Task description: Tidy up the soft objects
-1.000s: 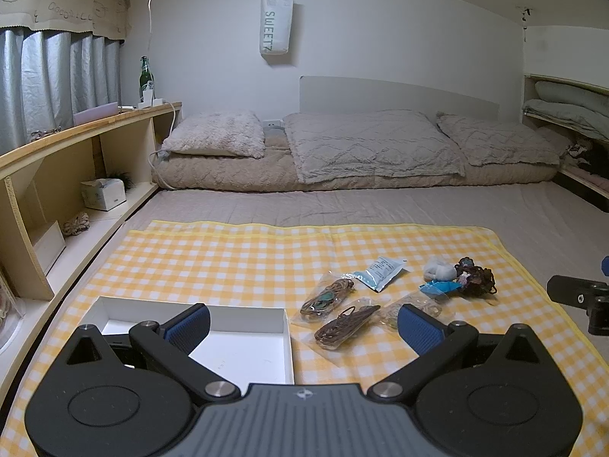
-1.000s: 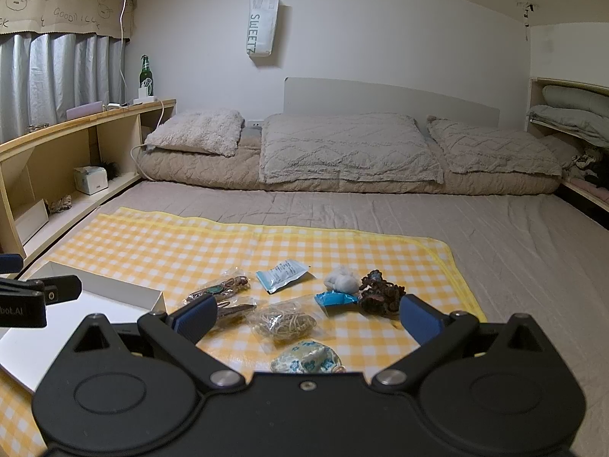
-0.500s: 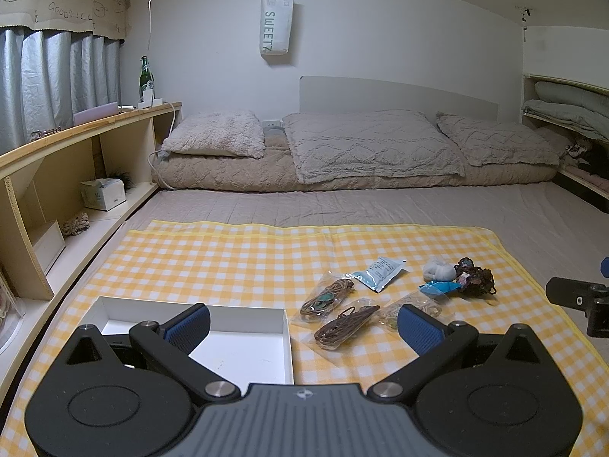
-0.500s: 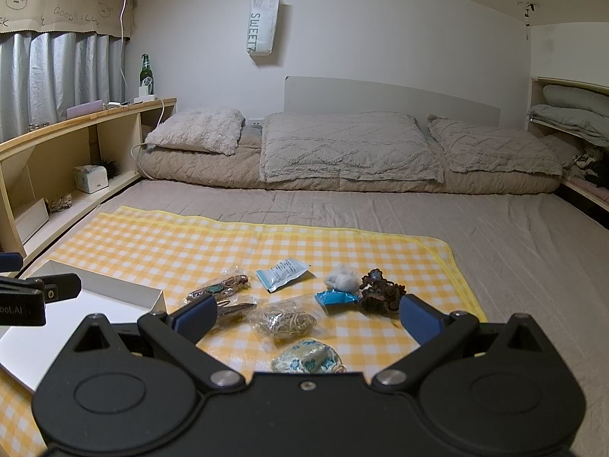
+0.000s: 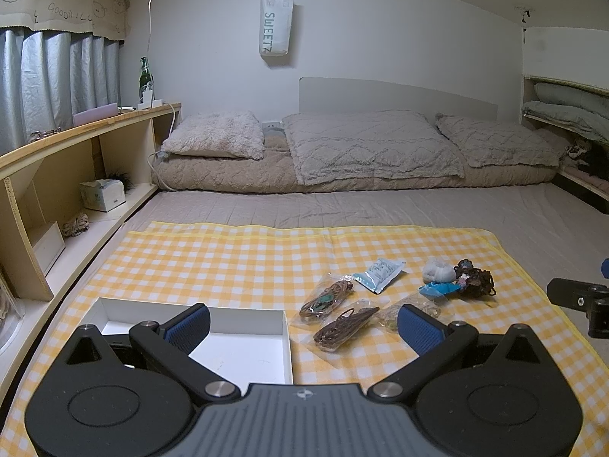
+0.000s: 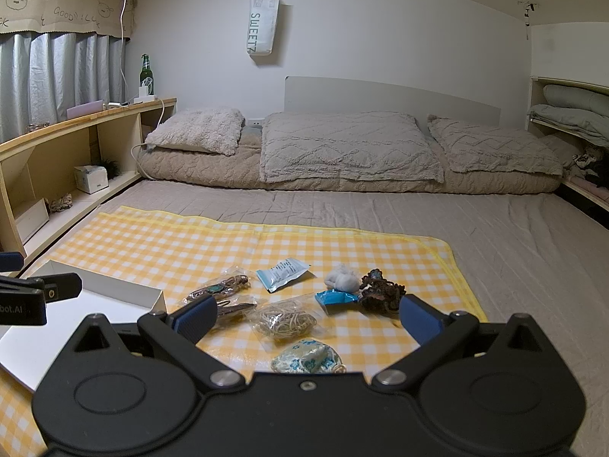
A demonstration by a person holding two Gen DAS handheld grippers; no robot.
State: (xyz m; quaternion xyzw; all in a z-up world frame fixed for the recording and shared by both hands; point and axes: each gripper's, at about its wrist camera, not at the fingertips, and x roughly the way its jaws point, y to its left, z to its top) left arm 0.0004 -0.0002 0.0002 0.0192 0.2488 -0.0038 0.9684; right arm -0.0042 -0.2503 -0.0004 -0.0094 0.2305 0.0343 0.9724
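Observation:
Small soft items lie on a yellow checked cloth point(image 5: 228, 259): two clear bags of brown cords point(image 5: 325, 297) point(image 5: 344, 329), a bag of beige elastic bands point(image 6: 283, 320), a light blue sachet point(image 6: 281, 273), a white puff point(image 6: 342, 280), a blue packet point(image 6: 337, 300), a dark brown crochet piece point(image 6: 380, 295) and a floral pouch point(image 6: 306, 358). An empty white box point(image 5: 243, 350) sits at the left. My left gripper point(image 5: 302, 329) is open above the box's right edge. My right gripper point(image 6: 306, 318) is open over the bands and pouch.
Pillows and a folded quilt point(image 5: 365, 148) lie at the back. A wooden shelf point(image 5: 76, 175) runs along the left with a tissue box point(image 5: 102, 195) and a green bottle point(image 5: 144, 76). A white bag point(image 5: 276, 24) hangs on the wall.

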